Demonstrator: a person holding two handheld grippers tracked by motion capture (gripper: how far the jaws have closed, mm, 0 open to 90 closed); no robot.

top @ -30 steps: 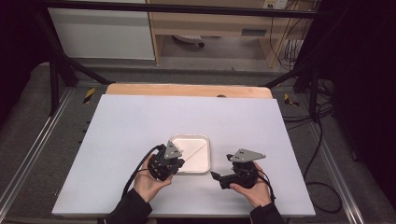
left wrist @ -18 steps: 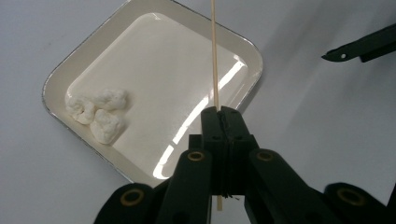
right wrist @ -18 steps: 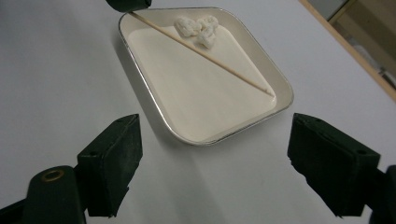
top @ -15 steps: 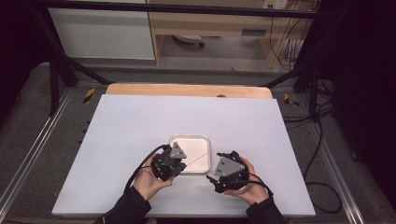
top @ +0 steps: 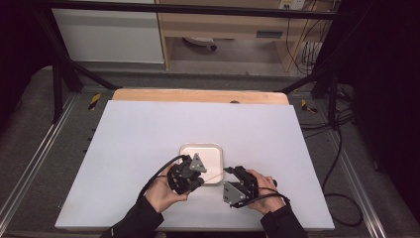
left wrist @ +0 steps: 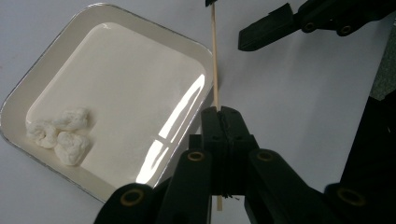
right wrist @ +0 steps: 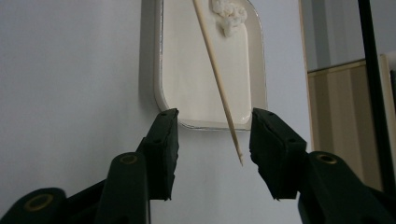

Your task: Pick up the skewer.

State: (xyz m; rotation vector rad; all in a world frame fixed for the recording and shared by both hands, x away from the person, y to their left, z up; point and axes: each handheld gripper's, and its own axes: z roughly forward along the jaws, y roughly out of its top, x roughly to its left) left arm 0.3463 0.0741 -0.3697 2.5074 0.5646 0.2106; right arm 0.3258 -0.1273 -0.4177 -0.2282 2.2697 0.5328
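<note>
A thin wooden skewer [left wrist: 214,56] runs level between my two grippers, just above the near right corner of a white square plate [left wrist: 140,25]. My left gripper [left wrist: 221,112] is shut on the skewer's blunt end. In the right gripper view the skewer [right wrist: 219,84] slants down, and its pointed tip sits between the jaws of my right gripper [right wrist: 212,135], close to the right-hand jaw without touching either. Those jaws have just been closing around the tip. Three white lumps [left wrist: 60,133] lie in one corner of the plate. In the high view the left gripper [top: 200,174] and right gripper [top: 232,172] face each other at the plate's [top: 210,151] near edge.
The plate sits on a white table top [top: 148,134] whose wooden far edge [top: 198,95] shows. Black frame bars and cables flank the table. Cables trail from both grippers toward the person's forearms at the near edge.
My right gripper has moved left toward the plate and rolled onto its side, and its jaws have narrowed. The left gripper has shifted slightly with the skewer.
</note>
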